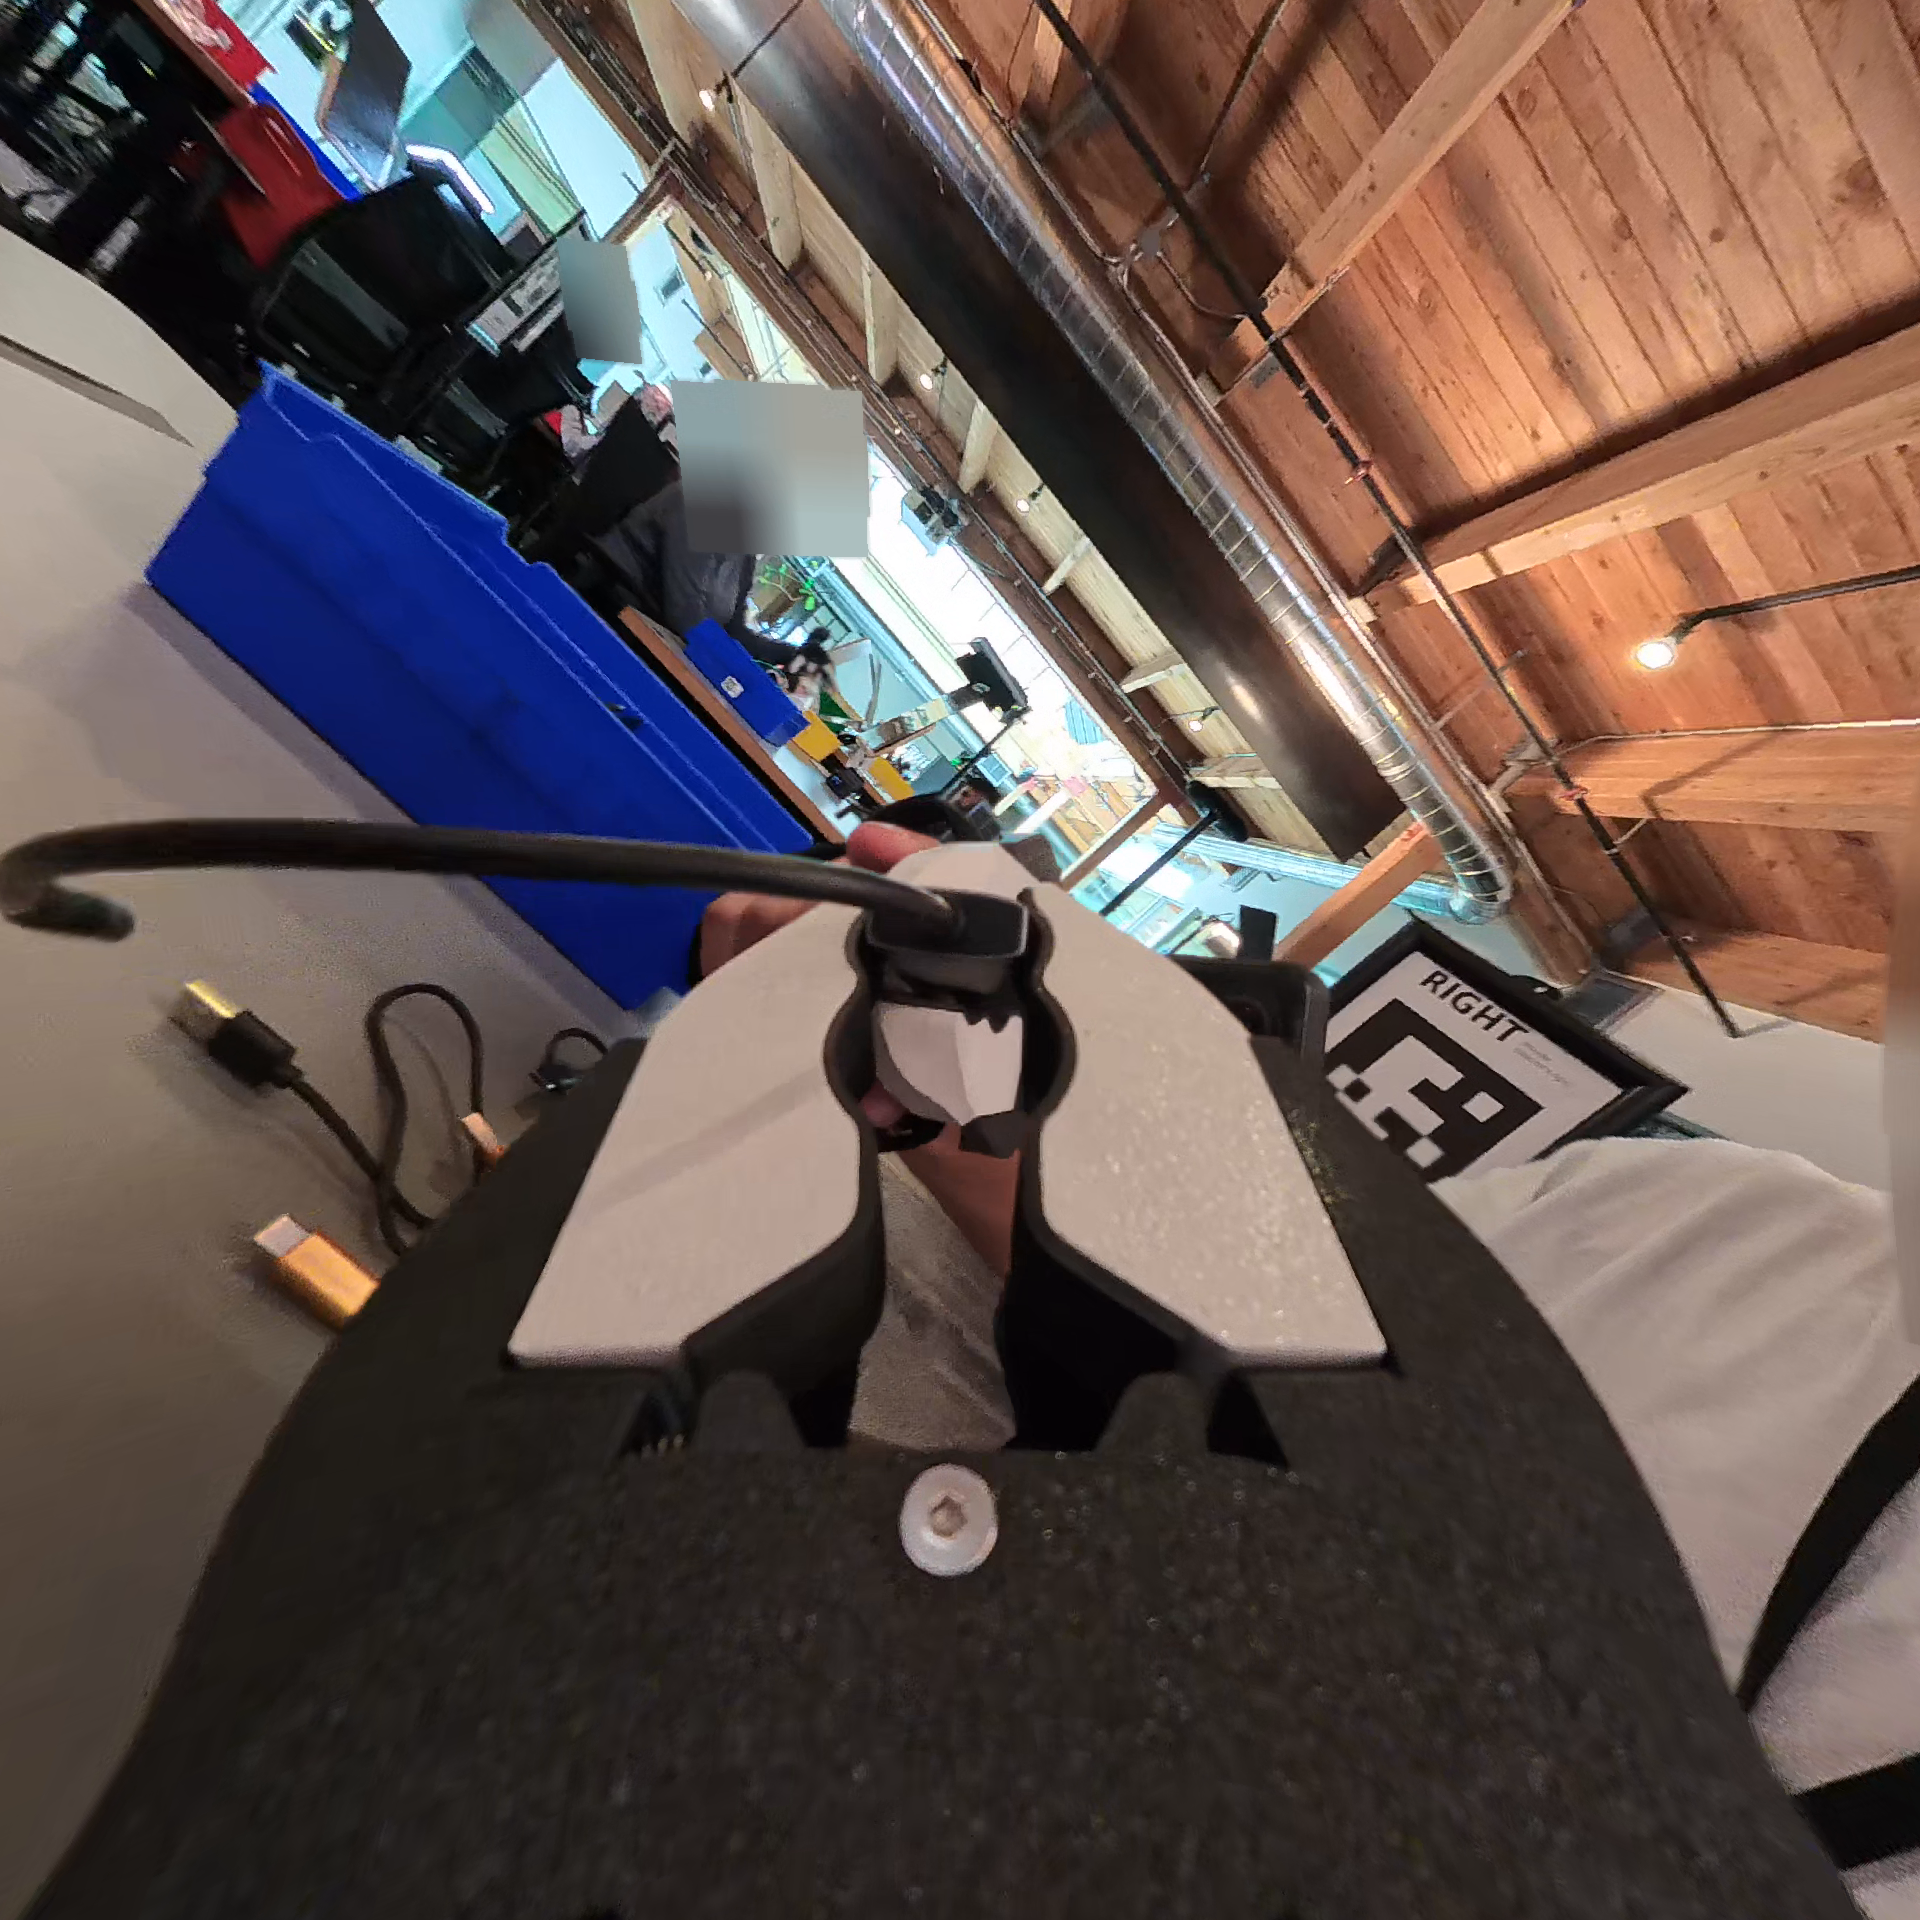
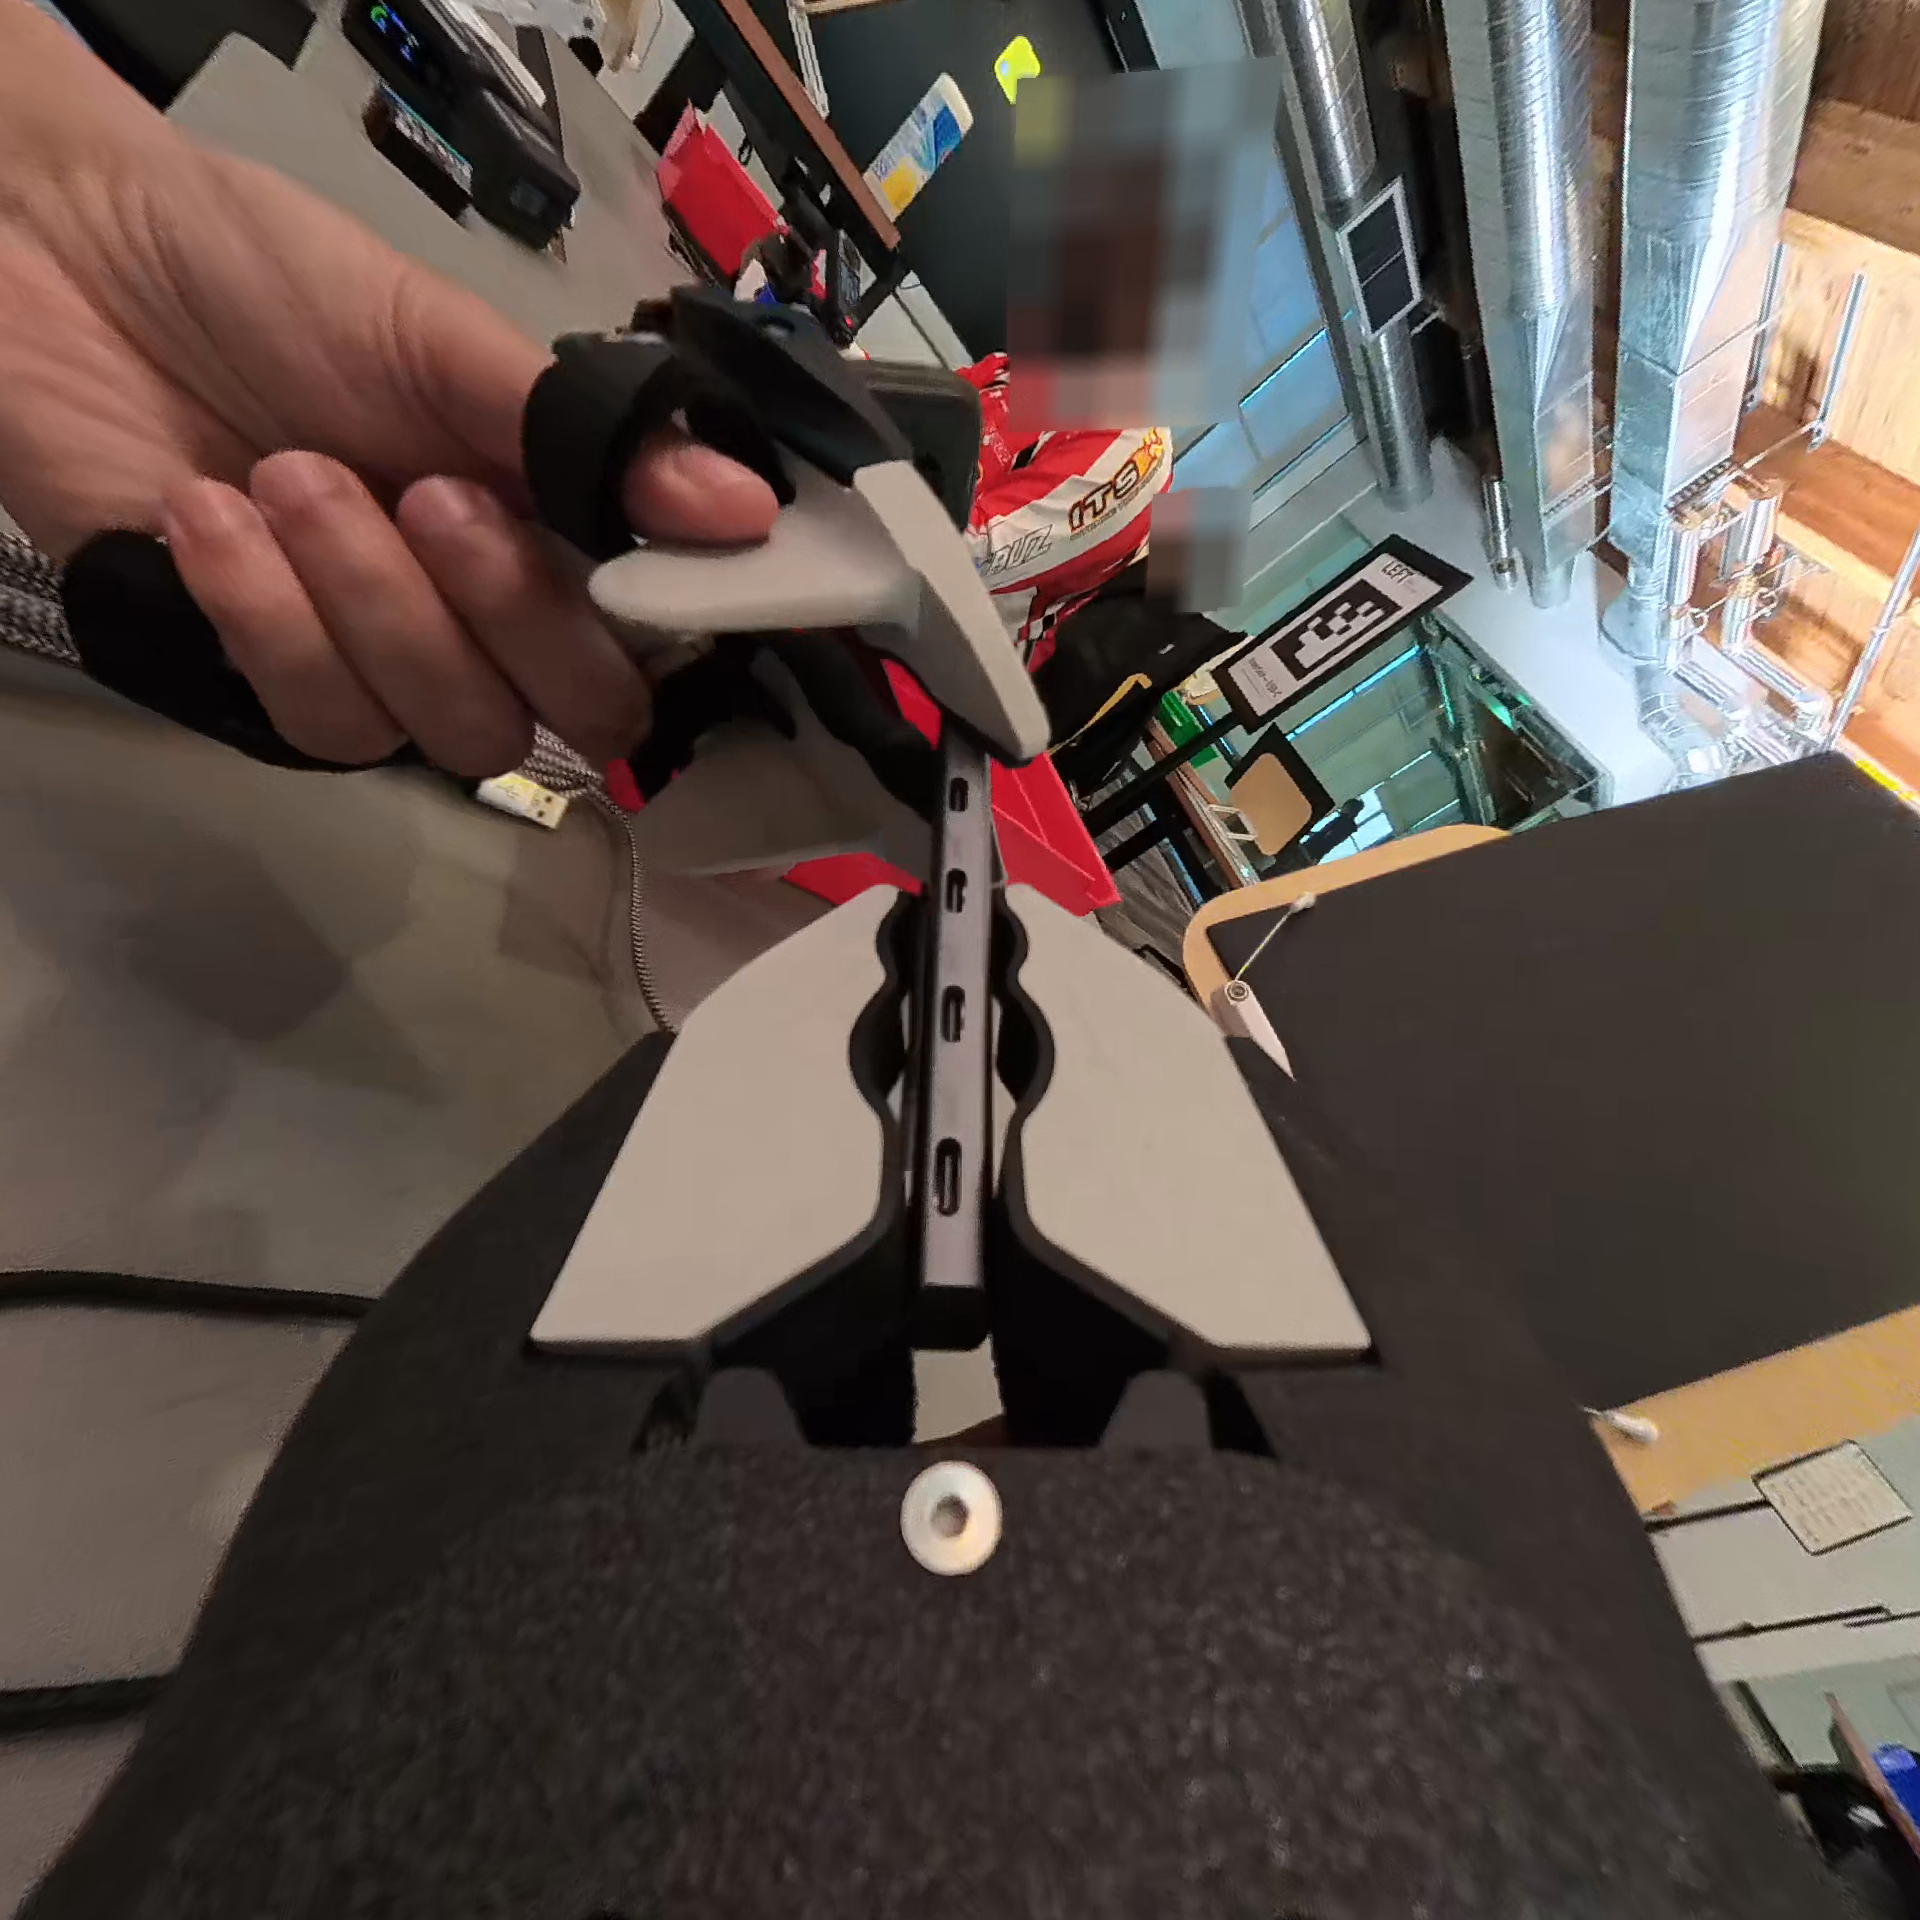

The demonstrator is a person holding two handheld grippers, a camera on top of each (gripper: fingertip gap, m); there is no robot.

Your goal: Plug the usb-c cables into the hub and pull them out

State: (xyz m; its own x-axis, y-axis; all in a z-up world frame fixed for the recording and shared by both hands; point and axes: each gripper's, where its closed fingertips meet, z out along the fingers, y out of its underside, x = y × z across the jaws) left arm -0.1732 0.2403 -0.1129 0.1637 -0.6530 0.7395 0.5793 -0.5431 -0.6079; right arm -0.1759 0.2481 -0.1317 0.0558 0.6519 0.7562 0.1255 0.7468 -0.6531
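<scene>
While the right gripper (image 2: 951, 1039) clamps the slim, rigid hub (image 2: 954, 1122) edge-on, ports facing near, the left gripper (image 1: 945, 966) pinches the black cable (image 1: 468, 847) at its stiff plug (image 1: 940, 930), the sensible hold since the limp cord would buckle.
</scene>
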